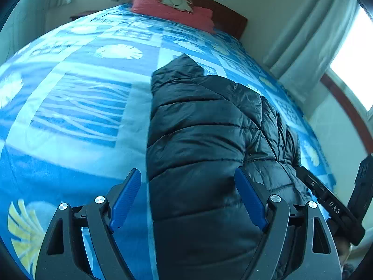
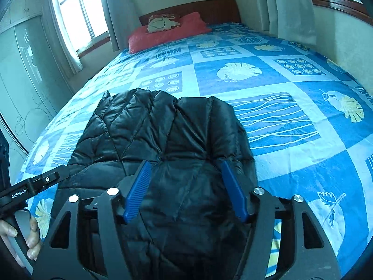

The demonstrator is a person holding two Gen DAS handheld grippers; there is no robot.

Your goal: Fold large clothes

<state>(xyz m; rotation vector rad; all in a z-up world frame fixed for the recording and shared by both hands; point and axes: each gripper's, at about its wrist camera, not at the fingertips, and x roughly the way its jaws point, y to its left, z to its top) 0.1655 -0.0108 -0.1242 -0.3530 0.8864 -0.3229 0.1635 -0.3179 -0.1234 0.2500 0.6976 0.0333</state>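
Both grippers wide, over jkt

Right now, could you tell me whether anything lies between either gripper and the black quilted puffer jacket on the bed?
Nothing visible does. The black quilted puffer jacket lies directly under the open right gripper and partly under the open left gripper, on the blue patterned bedspread. The red pillow sits far off by the headboard.

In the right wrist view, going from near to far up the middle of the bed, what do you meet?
Right gripper with blue ribbed pads → black quilted puffer jacket → blue patchwork bedspread with leaf prints → red pillow → dark wooden headboard.
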